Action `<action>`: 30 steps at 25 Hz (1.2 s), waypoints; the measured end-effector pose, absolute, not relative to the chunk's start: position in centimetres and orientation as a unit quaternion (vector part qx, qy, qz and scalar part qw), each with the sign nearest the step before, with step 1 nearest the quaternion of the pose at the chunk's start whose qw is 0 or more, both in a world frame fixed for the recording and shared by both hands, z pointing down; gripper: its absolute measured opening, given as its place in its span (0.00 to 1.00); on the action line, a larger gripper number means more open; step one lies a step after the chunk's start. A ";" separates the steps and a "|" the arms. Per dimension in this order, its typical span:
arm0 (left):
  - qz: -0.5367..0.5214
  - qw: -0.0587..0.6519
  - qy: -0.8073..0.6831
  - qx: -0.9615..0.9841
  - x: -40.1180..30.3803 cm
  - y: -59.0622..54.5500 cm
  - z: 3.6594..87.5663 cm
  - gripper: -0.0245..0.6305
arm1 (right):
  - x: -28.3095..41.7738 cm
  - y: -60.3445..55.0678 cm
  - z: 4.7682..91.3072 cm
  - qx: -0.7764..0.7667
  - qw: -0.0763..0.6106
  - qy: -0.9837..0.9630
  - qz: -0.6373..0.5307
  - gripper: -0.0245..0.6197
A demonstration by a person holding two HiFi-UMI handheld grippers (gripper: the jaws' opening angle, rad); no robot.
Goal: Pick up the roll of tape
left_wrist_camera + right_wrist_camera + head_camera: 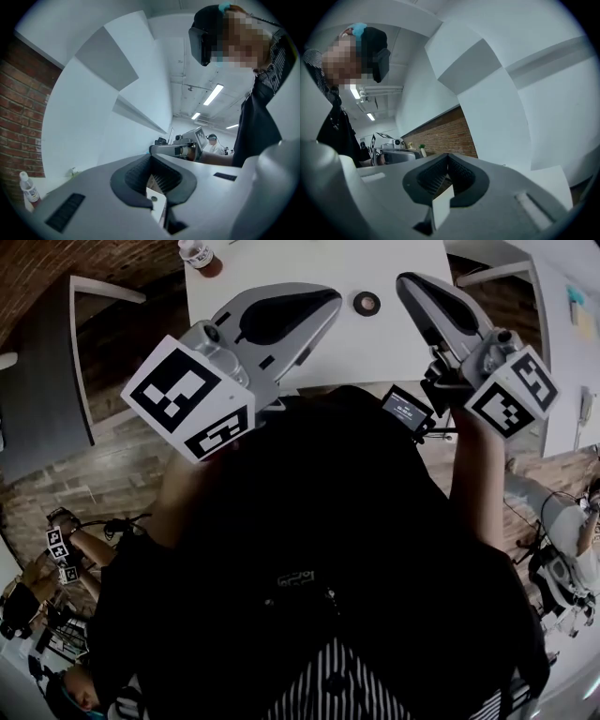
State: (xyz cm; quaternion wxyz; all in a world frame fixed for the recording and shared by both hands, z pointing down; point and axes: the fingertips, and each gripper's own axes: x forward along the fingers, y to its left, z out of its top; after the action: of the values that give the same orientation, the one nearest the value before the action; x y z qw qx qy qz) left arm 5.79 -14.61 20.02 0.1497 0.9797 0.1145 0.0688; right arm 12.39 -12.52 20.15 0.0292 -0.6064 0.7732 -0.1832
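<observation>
The roll of tape (367, 303), a small dark ring, lies flat on the white table (319, 259) in the head view. My left gripper (326, 298) hovers just left of it, jaws together and empty. My right gripper (405, 282) hangs just right of it, also shut with nothing held. Both point nearly level across the table. In the left gripper view the jaw tips of my left gripper (151, 157) meet; the tape is hidden there. The right gripper view shows my right gripper (448, 156) closed too, with no tape in sight.
A small bottle (197, 253) stands at the table's far left corner and appears again as the bottle (28, 190). A grey table (37, 381) is at the left and another white table (562, 352) at the right. A person with marker cubes (61, 554) crouches on the brick floor at lower left.
</observation>
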 end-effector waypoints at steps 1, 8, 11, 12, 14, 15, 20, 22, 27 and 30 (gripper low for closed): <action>0.069 0.152 0.109 0.980 5.1 -14.9 20.2 0.05 | 11.9 -13.0 20.2 -0.607 0.020 0.774 -0.181 0.05; 0.073 0.179 0.065 0.979 3.3 -15.5 23.8 0.05 | 11.3 -13.7 24.0 -0.593 -0.010 0.782 -0.194 0.05; 0.084 0.193 0.042 0.977 5.1 -13.0 25.7 0.05 | 13.4 -11.3 26.5 -0.578 -0.009 0.787 -0.216 0.05; 0.087 0.198 0.037 0.976 5.4 -12.5 26.3 0.05 | 13.8 -10.9 27.3 -0.573 -0.011 0.789 -0.222 0.05; 0.089 0.204 0.030 0.974 5.3 -12.1 27.0 0.05 | 13.8 -11.0 28.5 -0.561 -0.015 0.794 -0.232 0.09; 0.090 0.205 0.028 0.974 5.1 -12.1 27.1 0.05 | 13.6 -11.3 28.8 -0.556 -0.017 0.797 -0.235 0.11; 0.087 0.223 0.002 0.971 4.0 -13.2 27.2 0.05 | 13.2 -12.4 29.6 -0.536 -0.027 0.806 -0.248 0.14; 0.084 0.230 -0.011 0.970 3.8 -13.2 27.2 0.05 | 13.2 -12.3 30.1 -0.527 -0.031 0.810 -0.255 0.16; 0.098 0.241 -0.030 0.965 3.7 -12.4 28.2 0.05 | 13.8 -12.2 32.1 -0.507 -0.037 0.815 -0.278 0.22; 0.105 0.249 -0.041 0.962 3.7 -12.3 28.6 0.05 | 14.1 -12.2 33.0 -0.497 -0.043 0.817 -0.289 0.25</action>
State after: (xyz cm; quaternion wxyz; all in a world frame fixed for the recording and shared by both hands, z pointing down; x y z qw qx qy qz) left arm 3.74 -12.25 28.63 0.2485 0.9620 -0.0409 0.1050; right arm 14.13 -12.24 33.05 -0.0431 -0.4972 0.8169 -0.2891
